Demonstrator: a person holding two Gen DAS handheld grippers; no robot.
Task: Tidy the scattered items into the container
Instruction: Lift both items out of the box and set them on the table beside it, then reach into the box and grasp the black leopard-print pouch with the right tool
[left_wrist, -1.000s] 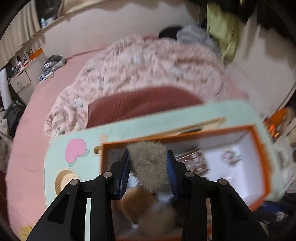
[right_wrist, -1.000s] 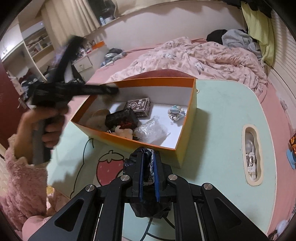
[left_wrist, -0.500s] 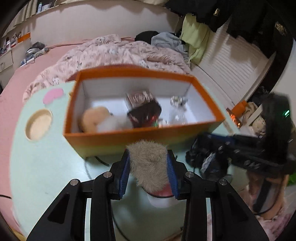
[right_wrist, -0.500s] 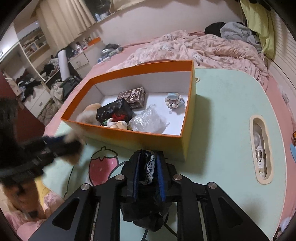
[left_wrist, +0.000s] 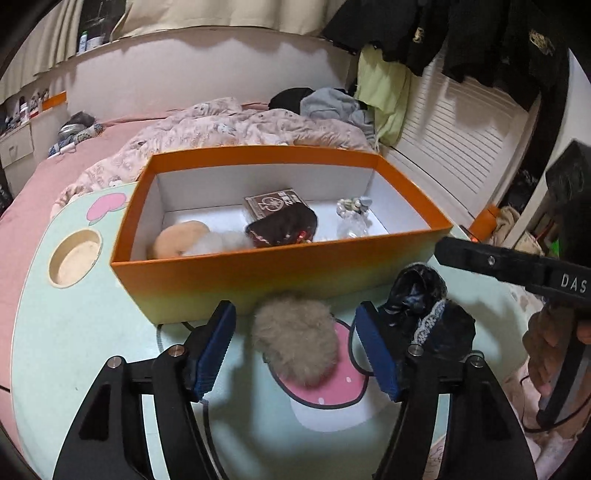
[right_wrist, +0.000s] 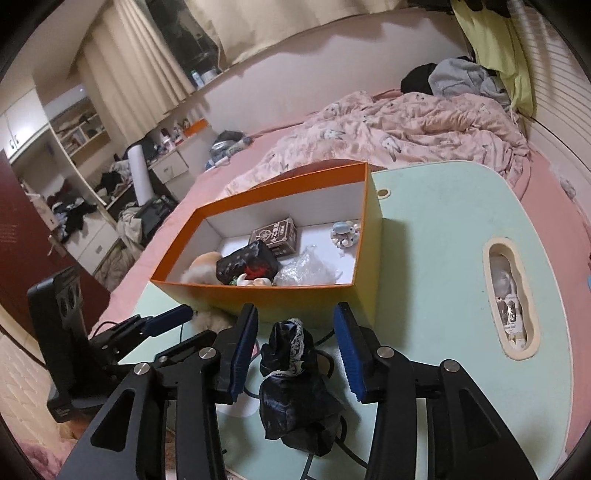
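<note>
We see both tools opening and releasing: the left tool frees the fur pompom, the right tool the black bag; both now lie on the desk, lower centre, outside the orange box.

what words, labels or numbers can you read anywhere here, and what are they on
"DAS": white letters on the black arm of the right gripper, cut off at the left wrist view's edge.
Brown printed card box inside the orange cardboard box: a round emblem and pale characters, too small and blurred to read.
Dark crinkled snack packet in the same box: print unreadable.
Nothing else legible.
</note>
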